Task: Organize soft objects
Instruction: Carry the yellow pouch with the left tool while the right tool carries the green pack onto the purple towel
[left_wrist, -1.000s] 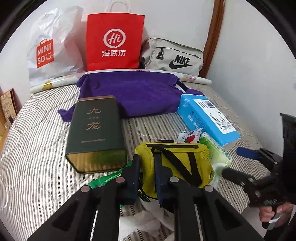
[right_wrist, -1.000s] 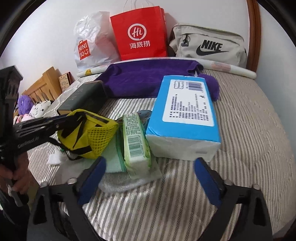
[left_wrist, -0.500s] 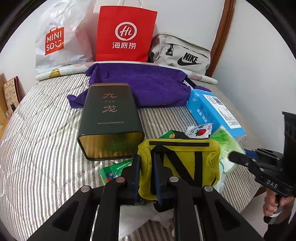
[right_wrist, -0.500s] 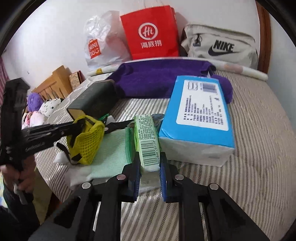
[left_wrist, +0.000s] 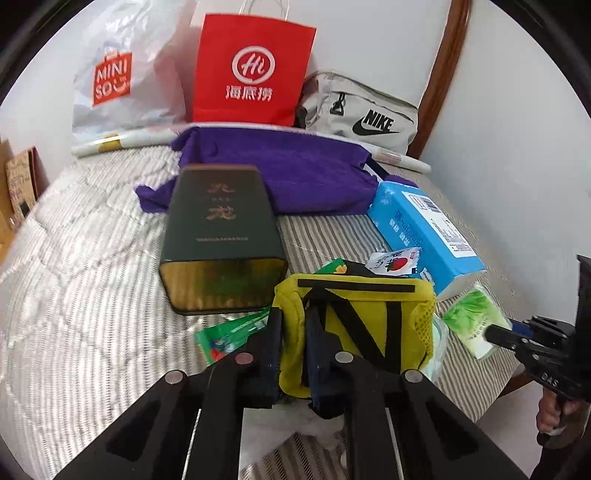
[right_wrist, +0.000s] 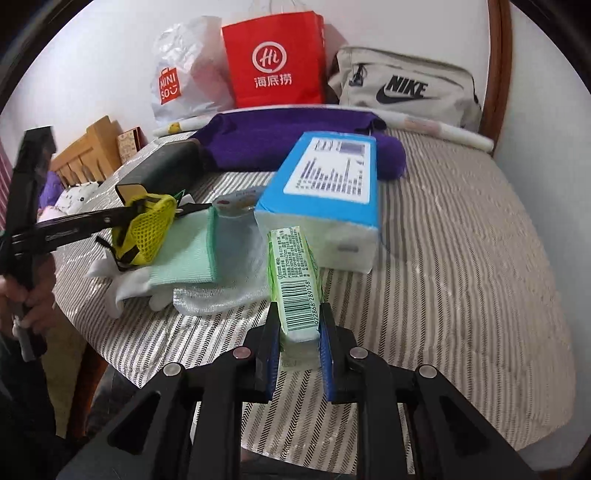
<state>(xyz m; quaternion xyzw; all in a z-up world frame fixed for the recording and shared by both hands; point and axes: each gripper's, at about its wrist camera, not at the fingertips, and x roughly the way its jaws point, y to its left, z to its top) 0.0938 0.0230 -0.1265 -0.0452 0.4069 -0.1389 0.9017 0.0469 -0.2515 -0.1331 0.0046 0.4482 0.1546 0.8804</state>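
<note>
Closest to me, the right gripper (right_wrist: 298, 334) has just been closing, and its blue pads now pinch the near end of the green tissue pack (right_wrist: 295, 284), which juts away toward twelve o'clock. At about ten o'clock from it, the left gripper (left_wrist: 293, 350) is clamped tight on the near wall of the yellow mesh pouch (left_wrist: 354, 325), holding its mouth up over a pale green cloth (right_wrist: 184, 254) and a white glove (right_wrist: 122, 288).

My guess is the pack is meant for that pouch. To do it well, lift the pack clear of the silver plastic bag (right_wrist: 229, 288) it lies beside before swinging it toward ten o'clock, and keep the pouch mouth stretched open and steady. The grip is only on the pack's tail, so it may droop.

Room is tight nearby: the blue tissue box (right_wrist: 328, 184) sits just beyond the pack at twelve o'clock, and the dark green tin (left_wrist: 221, 236) crowds the pouch at eleven. The edge of the striped bed (right_wrist: 461, 258) runs close under both grippers, so anything dropped could slide off. Out at three o'clock the bedcover lies bare. Farther back are the purple towel (left_wrist: 295, 177), then bags against the wall.
</note>
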